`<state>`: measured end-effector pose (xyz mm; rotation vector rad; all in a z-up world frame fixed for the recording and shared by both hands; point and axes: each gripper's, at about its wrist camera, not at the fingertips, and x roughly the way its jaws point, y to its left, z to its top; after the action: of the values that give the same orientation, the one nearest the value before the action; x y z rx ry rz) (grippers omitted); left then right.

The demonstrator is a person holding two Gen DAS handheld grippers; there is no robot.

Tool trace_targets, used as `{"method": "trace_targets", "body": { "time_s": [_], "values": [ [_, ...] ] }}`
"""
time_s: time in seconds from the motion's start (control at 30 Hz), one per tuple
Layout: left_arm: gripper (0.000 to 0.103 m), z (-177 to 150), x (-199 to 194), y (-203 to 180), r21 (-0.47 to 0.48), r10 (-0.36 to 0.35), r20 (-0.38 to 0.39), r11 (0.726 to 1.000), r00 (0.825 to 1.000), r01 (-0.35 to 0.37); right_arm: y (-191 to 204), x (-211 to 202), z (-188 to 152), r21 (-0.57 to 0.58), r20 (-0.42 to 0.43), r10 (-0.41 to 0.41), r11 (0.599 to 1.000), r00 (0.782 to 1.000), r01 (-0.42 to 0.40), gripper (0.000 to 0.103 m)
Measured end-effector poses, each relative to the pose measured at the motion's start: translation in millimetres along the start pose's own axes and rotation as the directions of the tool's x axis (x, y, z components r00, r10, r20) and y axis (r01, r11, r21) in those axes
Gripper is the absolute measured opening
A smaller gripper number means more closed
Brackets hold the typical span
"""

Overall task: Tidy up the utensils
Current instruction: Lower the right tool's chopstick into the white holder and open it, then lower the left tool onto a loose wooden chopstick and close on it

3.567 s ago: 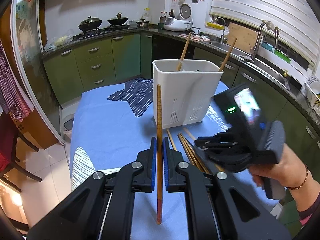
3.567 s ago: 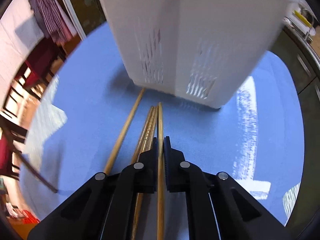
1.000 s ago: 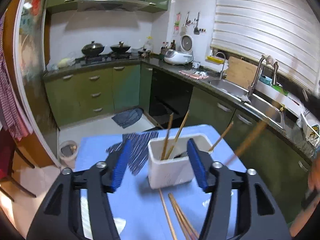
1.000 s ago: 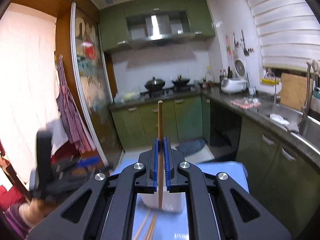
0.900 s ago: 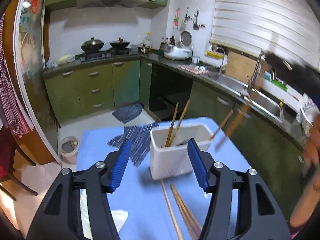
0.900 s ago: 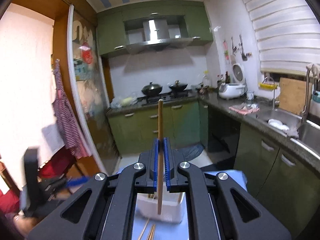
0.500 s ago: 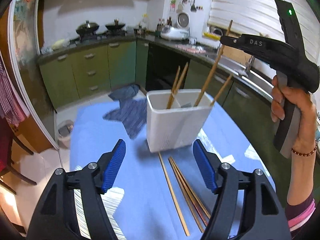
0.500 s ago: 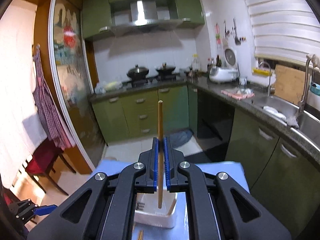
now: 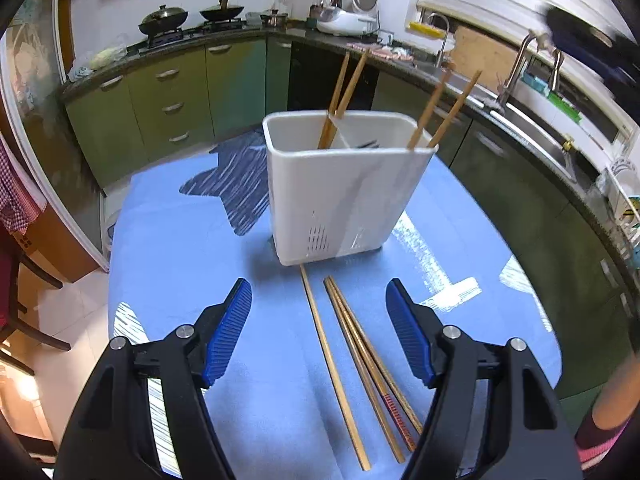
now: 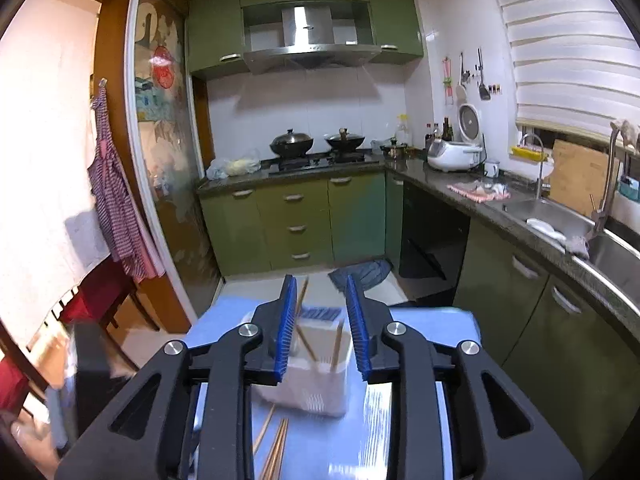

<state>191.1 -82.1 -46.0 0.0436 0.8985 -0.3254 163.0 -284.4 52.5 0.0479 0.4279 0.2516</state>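
Note:
A white utensil holder stands on the blue table with several wooden chopsticks leaning upright in it. Several more chopsticks lie flat on the table in front of it. My left gripper is open and empty, low over the table, its fingers either side of the lying chopsticks. My right gripper is open and empty, high above the holder, which shows between its fingers. The lying chopsticks also show in the right wrist view.
A dark striped patch marks the tablecloth behind the holder. Green kitchen cabinets and a counter with a sink run behind and right of the table. A red chair stands at left. The blurred right gripper body is at upper right.
My right gripper has opened and let its chopstick go into the holder, then drawn up and away. My left gripper has come lower and nearer the lying chopsticks.

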Motion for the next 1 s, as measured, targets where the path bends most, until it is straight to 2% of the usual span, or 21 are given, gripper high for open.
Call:
{"method": "trace_targets", "body": {
  "time_s": [0.2,0.37,0.6,0.73,0.83,0.87,1.0],
  "values": [
    [0.057,-3.8,37.4,-0.8,-0.007,0.049,-0.076,0.999,0.996,-0.049,-24.6,2.0,-79.6,0.030,-0.128,-0.055,0.998,0.990,0.059,0.027],
    [0.045,-7.2,65.2,0.2,-0.020,0.068,-0.151,0.997,0.986,-0.072,-57.6,15.0,-118.3,0.099,-0.214,-0.068,0.991,0.974,0.091,0.027],
    [0.034,-14.8,99.4,-3.3,-0.034,0.074,-0.250,0.996,0.965,-0.085,-68.8,15.3,-137.3,0.109,-0.242,-0.065,0.990,0.968,0.094,0.027],
    [0.030,-13.8,111.0,-6.5,-0.029,0.083,-0.276,0.995,0.958,-0.095,-67.8,21.0,-130.8,0.115,-0.256,-0.061,0.989,0.965,0.092,0.027],
    [0.021,-12.7,120.2,-6.5,-0.032,0.087,-0.307,0.994,0.948,-0.102,-69.7,21.8,-131.8,0.126,-0.260,-0.054,0.988,0.964,0.089,0.031],
    [0.020,-13.2,123.3,-6.4,-0.033,0.088,-0.317,0.994,0.944,-0.103,-70.2,21.9,-132.2,0.126,-0.261,-0.054,0.988,0.964,0.089,0.035],
    [0.020,-13.9,130.7,-6.5,-0.026,0.107,-0.325,0.992,0.940,-0.122,-69.8,22.7,-131.2,0.127,-0.262,-0.053,0.988,0.964,0.089,0.035]
  ]
}}
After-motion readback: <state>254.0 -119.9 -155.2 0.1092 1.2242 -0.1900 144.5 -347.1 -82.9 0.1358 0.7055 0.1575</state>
